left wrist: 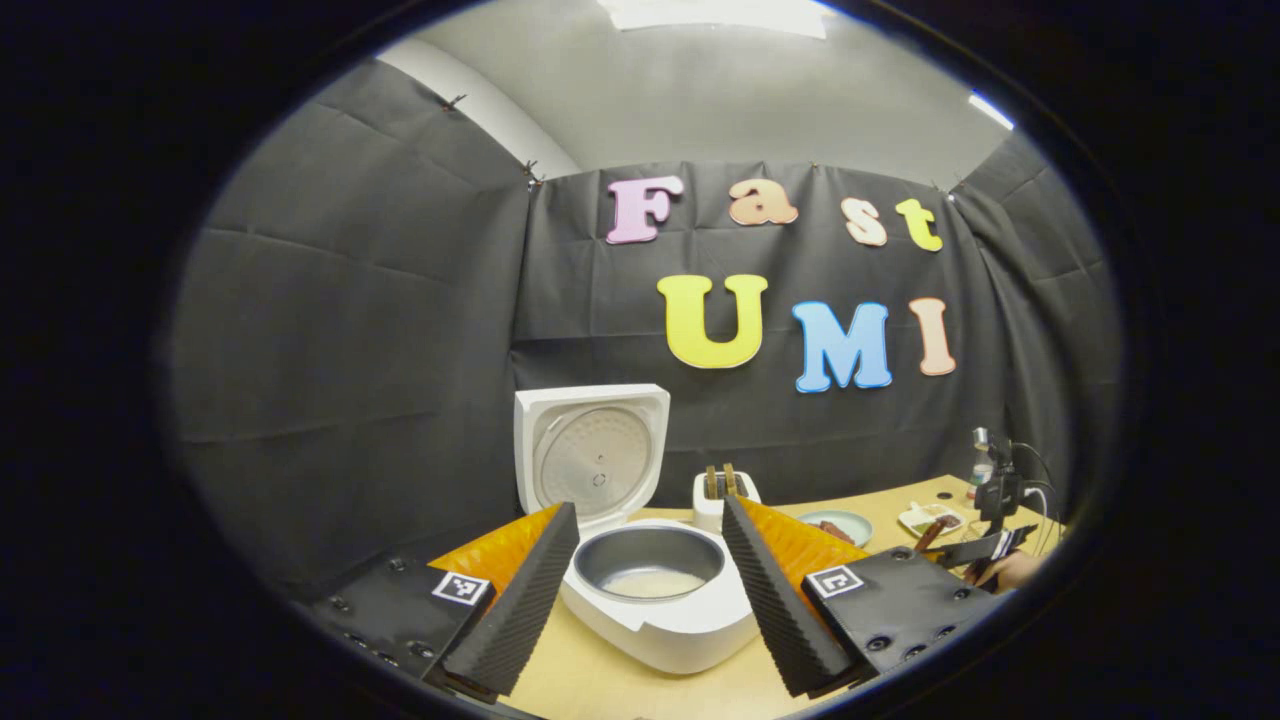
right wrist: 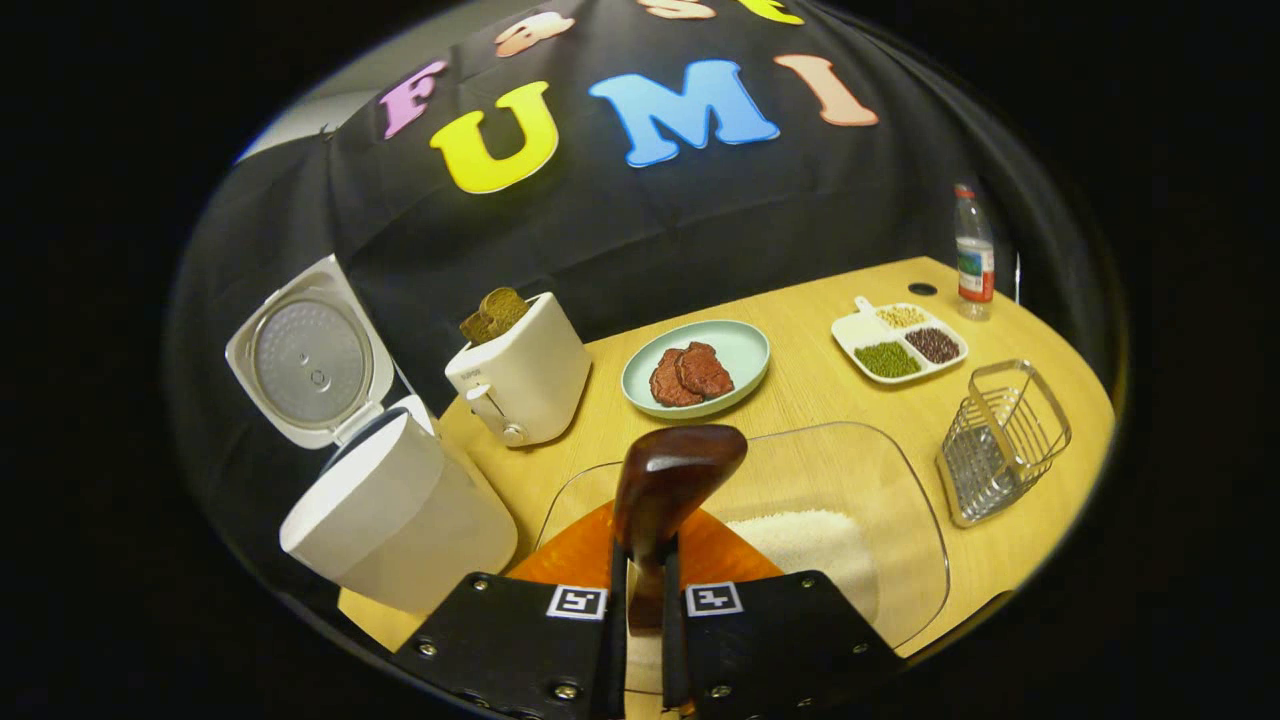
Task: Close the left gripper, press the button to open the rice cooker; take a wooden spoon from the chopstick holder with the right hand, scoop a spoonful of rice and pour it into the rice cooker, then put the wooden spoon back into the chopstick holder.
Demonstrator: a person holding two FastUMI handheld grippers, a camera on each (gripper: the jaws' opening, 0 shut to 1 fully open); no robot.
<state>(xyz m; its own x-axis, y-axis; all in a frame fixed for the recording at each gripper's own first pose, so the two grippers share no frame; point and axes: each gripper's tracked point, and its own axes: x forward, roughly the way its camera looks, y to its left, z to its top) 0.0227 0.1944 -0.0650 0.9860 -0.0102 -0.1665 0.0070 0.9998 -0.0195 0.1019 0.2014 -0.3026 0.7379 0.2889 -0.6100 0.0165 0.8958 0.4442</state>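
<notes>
1. Black cloth walls the booth behind a light wooden table (right wrist: 800, 400).
2. On the table's left end the rice cooker (left wrist: 655, 600) stands with its lid (left wrist: 592, 455) raised upright; a thin layer of rice lies in its inner pot (left wrist: 648, 565).
3. The left gripper (left wrist: 648, 590) hovers in front of the cooker, its 2 fingers spread wide apart and holding nothing.
4. The right gripper (right wrist: 645, 590) is clamped on the handle of the wooden spoon (right wrist: 672, 480), whose bowl sits above a clear tray of rice (right wrist: 810, 540).
5. Right of that tray the wire chopstick holder (right wrist: 1000, 440) leans tilted.
6. A toaster (right wrist: 525, 380), a plate of meat (right wrist: 745, 350), a divided dish of beans (right wrist: 860, 330) and a bottle (right wrist: 973, 255) stand farther back.
</notes>
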